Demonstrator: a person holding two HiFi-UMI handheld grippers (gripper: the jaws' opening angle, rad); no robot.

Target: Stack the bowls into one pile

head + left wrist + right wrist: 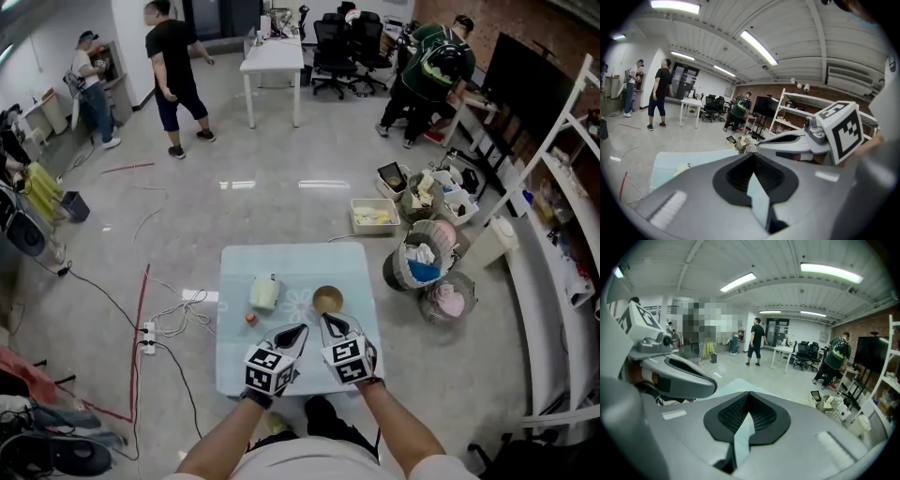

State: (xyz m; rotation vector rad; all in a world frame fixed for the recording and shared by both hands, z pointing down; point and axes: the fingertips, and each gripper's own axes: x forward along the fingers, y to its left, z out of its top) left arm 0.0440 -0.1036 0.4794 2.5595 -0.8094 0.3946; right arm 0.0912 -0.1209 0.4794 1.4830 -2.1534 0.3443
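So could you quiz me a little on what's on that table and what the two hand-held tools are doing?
1. True or false: the brown bowl lies nearer the right tool than the left tool.
2. Pick one: the small red thing sits A) inside the brown bowl, B) on the table beside the pale green item, C) between a tool's jaws.
3. Fill in: both tools' jaws are ____, holding nothing.
Key: 1 true; 2 B; 3 together.
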